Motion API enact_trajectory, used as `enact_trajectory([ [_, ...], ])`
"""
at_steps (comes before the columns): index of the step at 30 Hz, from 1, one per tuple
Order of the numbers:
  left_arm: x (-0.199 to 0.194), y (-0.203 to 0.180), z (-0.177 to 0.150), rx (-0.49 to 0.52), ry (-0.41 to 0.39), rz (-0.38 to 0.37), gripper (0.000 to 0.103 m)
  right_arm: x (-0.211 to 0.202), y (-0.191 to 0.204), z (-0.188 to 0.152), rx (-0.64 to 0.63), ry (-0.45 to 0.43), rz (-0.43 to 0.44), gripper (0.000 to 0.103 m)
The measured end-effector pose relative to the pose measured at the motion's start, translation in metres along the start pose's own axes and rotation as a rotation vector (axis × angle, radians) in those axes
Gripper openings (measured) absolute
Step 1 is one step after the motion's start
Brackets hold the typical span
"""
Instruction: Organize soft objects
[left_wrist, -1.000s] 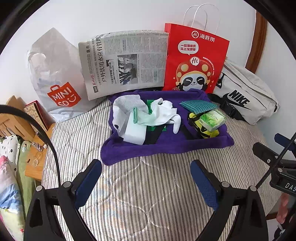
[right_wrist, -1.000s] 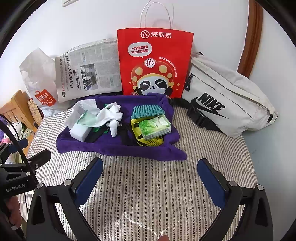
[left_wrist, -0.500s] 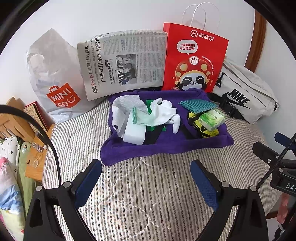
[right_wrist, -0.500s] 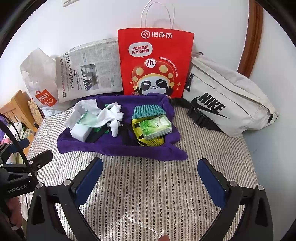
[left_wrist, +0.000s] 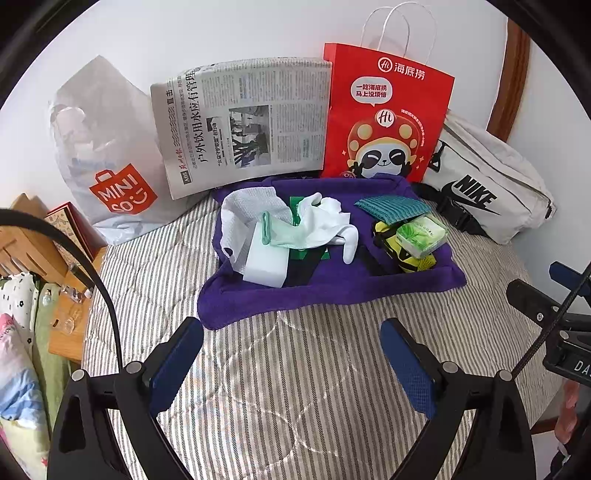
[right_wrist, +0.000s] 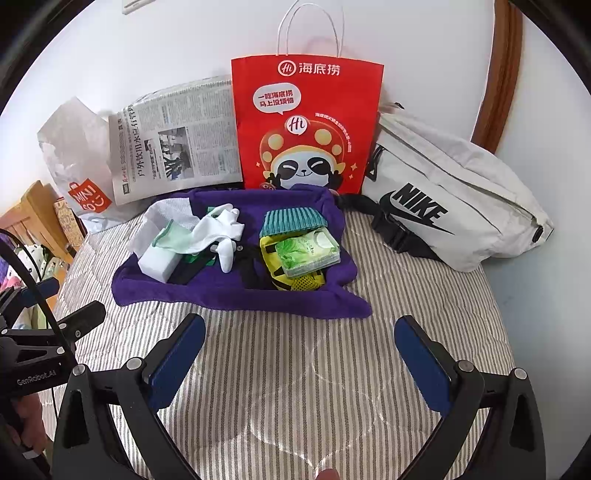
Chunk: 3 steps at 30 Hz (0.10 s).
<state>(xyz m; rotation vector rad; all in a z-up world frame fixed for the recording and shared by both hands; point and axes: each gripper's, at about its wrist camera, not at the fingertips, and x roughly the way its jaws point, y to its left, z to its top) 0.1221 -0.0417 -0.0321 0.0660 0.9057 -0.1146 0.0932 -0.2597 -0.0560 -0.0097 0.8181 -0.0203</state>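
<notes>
1. Both tools hover over the striped bedcover (left_wrist: 295, 387) in the lower half of each frame. The left gripper (left_wrist: 291, 354) has its jaws spread wide with nothing between them, and the right gripper (right_wrist: 301, 350) is likewise released and empty.
2. The soft objects sit heaped on the purple towel (left_wrist: 332, 291) at frame centre: a white cloth (left_wrist: 251, 206), a white sponge block (left_wrist: 267, 258), a pale green and white glove (left_wrist: 310, 225), a teal knitted piece (right_wrist: 291, 219), and a tissue pack (right_wrist: 308, 251) lying on a yellow mesh item (right_wrist: 299, 282).
3. Along the wall in the upper frame stand a plastic shop bag (left_wrist: 107, 162), a newspaper (left_wrist: 243, 118), a red paper bag (right_wrist: 306, 122) and a grey waist bag (right_wrist: 454, 210).
4. Step in hand: this layout fits either a pile waiting to be sorted or items already gathered onto the towel (one moment cannot settle which), so I name no particular pick. Any grasp here would call for a gentle, low pinch on limp fabric.
5. Against the earlier frames, almost nothing differs: the items lie the same and both grippers keep their wide opening, with only a slight drift in view.
</notes>
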Motion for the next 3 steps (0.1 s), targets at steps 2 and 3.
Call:
enact_trajectory([
  [2, 0.0006, 0.0004, 0.0005, -0.001, -0.005, -0.004, 0.097, -0.0006, 0.0006, -0.0002, -0.005, -0.004, 0.002, 0.101],
  [3, 0.0013, 0.0008, 0.0009, -0.005, -0.007, -0.005, 0.097, -0.0003, 0.0007, -0.0006, -0.004, -0.003, 0.002, 0.101],
])
